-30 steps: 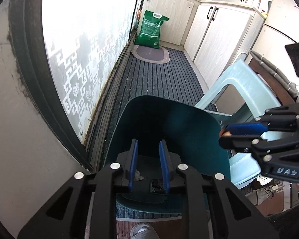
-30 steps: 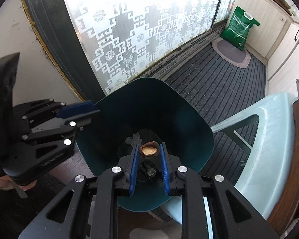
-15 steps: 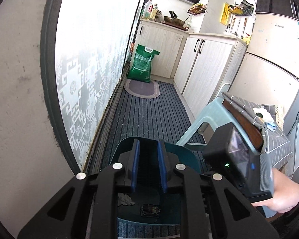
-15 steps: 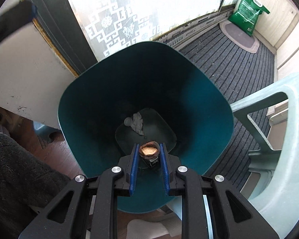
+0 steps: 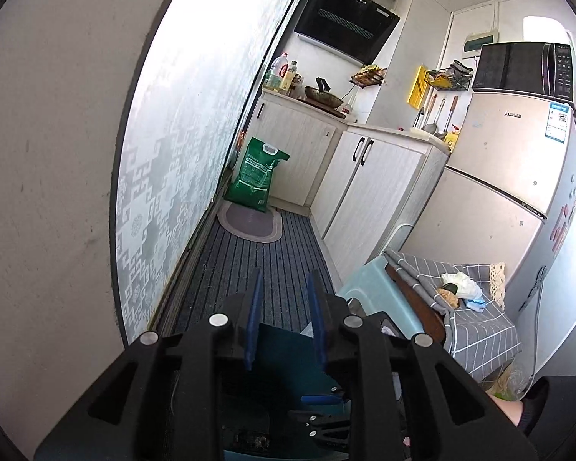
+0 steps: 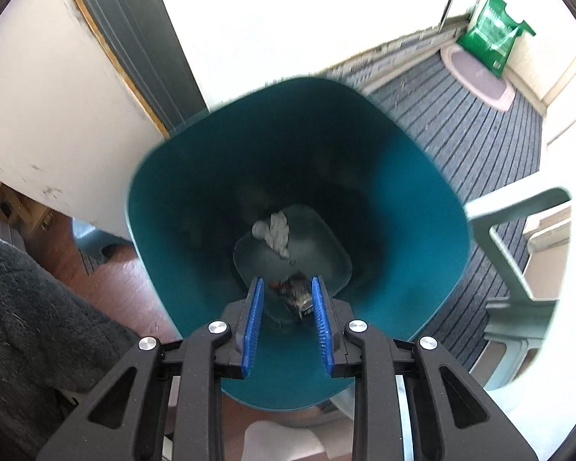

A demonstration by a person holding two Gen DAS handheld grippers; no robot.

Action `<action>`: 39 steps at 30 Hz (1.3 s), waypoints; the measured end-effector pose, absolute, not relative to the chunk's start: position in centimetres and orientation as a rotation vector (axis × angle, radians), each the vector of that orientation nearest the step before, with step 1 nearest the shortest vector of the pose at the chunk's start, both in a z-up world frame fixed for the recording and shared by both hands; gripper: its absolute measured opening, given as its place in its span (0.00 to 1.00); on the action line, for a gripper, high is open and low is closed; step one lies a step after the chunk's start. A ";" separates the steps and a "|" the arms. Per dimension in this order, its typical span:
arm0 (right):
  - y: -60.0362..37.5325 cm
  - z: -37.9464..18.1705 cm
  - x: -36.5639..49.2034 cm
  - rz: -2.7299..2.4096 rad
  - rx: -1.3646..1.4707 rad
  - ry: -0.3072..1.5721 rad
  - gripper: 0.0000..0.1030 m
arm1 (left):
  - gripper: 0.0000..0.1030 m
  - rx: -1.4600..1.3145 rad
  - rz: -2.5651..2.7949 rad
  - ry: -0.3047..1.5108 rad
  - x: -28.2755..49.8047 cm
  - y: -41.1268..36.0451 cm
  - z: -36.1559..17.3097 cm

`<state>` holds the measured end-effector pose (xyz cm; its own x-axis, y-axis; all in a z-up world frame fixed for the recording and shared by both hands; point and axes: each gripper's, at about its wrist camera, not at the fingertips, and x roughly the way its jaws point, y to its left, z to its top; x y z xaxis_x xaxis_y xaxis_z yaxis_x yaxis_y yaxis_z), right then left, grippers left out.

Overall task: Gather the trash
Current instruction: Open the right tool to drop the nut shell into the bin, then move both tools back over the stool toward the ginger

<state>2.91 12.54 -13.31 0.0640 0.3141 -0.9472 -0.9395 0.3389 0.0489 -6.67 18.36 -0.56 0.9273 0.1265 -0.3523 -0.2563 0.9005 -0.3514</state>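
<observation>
My right gripper (image 6: 288,299) points down into the teal trash bin (image 6: 403,176). Its jaws are opening, and its pads do not press on anything. A brown scrap of trash (image 6: 296,296) shows blurred between and below the fingertips, down at the bin's floor. A crumpled grey tissue (image 6: 275,232) also lies on that floor. My left gripper (image 5: 284,288) is raised above the bin (image 5: 280,349) and points across the kitchen; its jaws are opening with nothing between them. More trash (image 5: 459,288) lies on the checked cloth to the right.
A pale green plastic stool (image 6: 518,253) stands right of the bin. The frosted sliding door (image 5: 165,176) runs along the left. A green sack (image 5: 257,176) and an oval mat (image 5: 249,223) lie at the far end. Cabinets (image 5: 368,199) and a fridge (image 5: 510,176) line the right side.
The brown scrap has left the right gripper's pads, which have spread apart, and lies lower in the bin. The left gripper rose and tilted up, from the bin toward the kitchen.
</observation>
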 end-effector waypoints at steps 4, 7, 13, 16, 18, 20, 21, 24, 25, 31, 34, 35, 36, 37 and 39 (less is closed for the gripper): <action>12.1 -9.8 2.3 1.105 -0.696 0.990 0.25 | 0.26 -0.408 0.182 0.303 -6.6 17.7 0.2; 11.3 -6.8 2.2 1.108 -0.643 0.899 0.25 | 0.26 -0.402 0.175 0.276 -6.6 17.1 0.9; 8.5 -1.5 2.6 1.067 -0.556 0.747 0.25 | 0.27 -0.374 0.152 0.240 -6.4 15.6 2.0; 6.7 0.4 3.6 1.039 -0.517 0.704 0.25 | 0.29 -0.366 0.134 0.243 -5.8 14.7 2.3; 5.1 1.4 4.4 1.007 -0.484 0.683 0.25 | 0.29 -0.358 0.121 0.247 -5.3 13.9 2.4; 3.5 2.0 5.3 0.971 -0.463 0.664 0.25 | 0.30 -0.348 0.105 0.253 -4.6 12.9 2.6; 2.7 2.3 5.7 0.953 -0.460 0.655 0.25 | 0.31 -0.342 0.096 0.256 -4.4 12.4 2.7; 0.1 3.0 7.3 0.910 -0.420 0.647 0.25 | 0.33 -0.318 0.068 0.274 -3.2 10.7 2.8; -0.8 3.0 7.8 0.896 -0.410 0.645 0.25 | 0.33 -0.307 0.063 0.284 -2.7 10.0 2.8; -6.0 3.3 9.8 0.814 -0.345 0.640 0.25 | 0.37 -0.237 0.033 0.334 -0.2 5.9 2.6; -8.2 3.2 10.4 0.785 -0.332 0.647 0.25 | 0.38 -0.175 0.033 0.354 1.0 3.5 2.4; -8.8 3.0 10.5 0.780 -0.329 0.652 0.25 | 0.38 -0.160 0.032 0.366 1.5 2.8 2.3; -9.5 2.9 10.7 0.775 -0.324 0.655 0.25 | 0.38 -0.149 0.028 0.382 2.1 2.2 2.1; -10.1 2.8 10.7 0.769 -0.320 0.655 0.25 | 0.38 -0.139 0.020 0.400 2.7 1.6 1.9; -11.3 2.7 10.8 0.756 -0.311 0.655 0.25 | 0.40 -0.110 0.012 0.430 3.6 0.4 1.4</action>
<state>10.84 -11.31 2.73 0.5439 0.5319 -0.6490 -0.7178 0.6956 -0.0314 3.65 0.42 1.41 0.9091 -0.0111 -0.4163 -0.0352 0.9940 -0.1033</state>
